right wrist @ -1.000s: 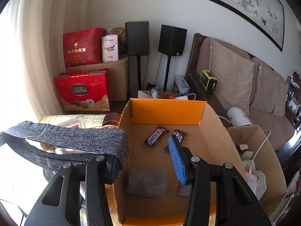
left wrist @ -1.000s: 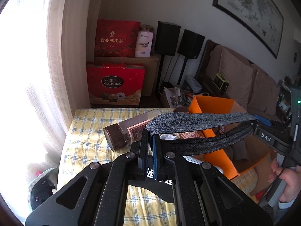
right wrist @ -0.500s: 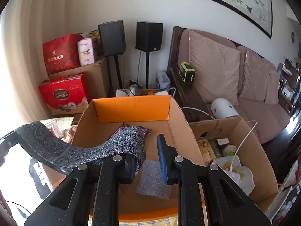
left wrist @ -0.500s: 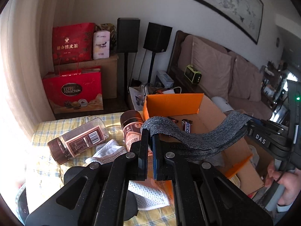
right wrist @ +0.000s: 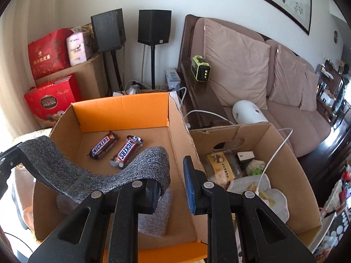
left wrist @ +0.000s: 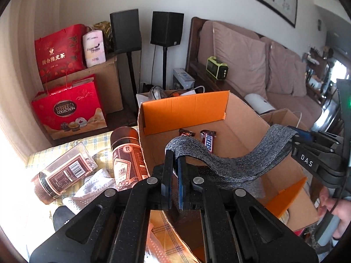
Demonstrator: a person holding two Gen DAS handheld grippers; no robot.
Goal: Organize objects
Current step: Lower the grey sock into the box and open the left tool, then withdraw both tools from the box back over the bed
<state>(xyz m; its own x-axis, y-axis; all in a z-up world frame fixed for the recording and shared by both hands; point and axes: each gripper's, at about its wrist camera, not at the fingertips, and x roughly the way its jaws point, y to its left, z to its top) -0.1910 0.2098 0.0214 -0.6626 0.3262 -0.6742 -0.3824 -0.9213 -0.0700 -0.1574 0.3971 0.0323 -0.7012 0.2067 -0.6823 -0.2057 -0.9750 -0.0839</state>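
Note:
A grey knit cloth strip (left wrist: 232, 164) sags between both grippers above the open cardboard box (left wrist: 184, 111) with orange flaps. My left gripper (left wrist: 175, 164) is shut on one end of the strip. My right gripper (right wrist: 175, 175) is open; the strip's other end (right wrist: 153, 164) drapes over its left finger. Two Snickers bars (right wrist: 105, 146) (right wrist: 127, 153) and a grey pad (right wrist: 153, 214) lie on the box floor (right wrist: 144, 135).
Two brown jars (left wrist: 127, 157) (left wrist: 63, 173) and a white mesh cloth (left wrist: 92, 188) lie on the yellow checked cloth (left wrist: 43, 157) left of the box. A second cardboard box (right wrist: 274, 144) with clutter stands to the right. Sofa, speakers and red gift bags are behind.
Both grippers have carried the strip rightward over the box and lower. The strip has gone from taut to sagging. The right gripper stays open.

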